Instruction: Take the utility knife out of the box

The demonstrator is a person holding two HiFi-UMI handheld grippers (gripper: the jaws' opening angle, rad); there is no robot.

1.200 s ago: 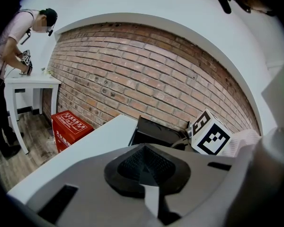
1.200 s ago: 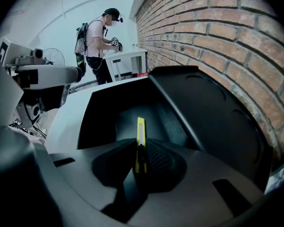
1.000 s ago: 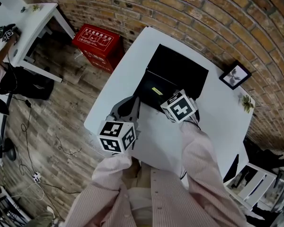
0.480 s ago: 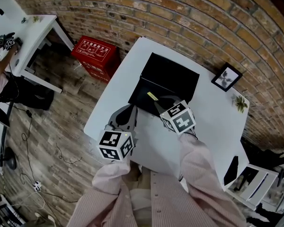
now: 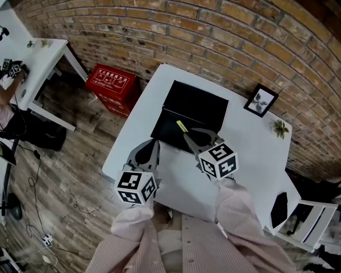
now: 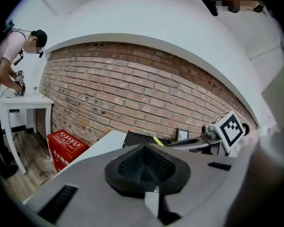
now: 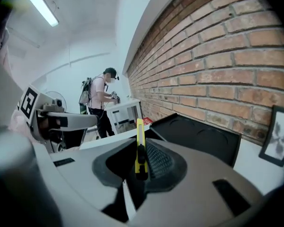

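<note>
Utility knife (image 7: 140, 141), yellow, stands on edge, clamped between the jaws of the right claw (image 7: 144, 162), above the front of the open black box (image 5: 199, 104) on the white tabletop (image 5: 256, 141). Left claw (image 6: 146, 162), jaws together and empty, hangs just beside the box's near left corner.
</note>
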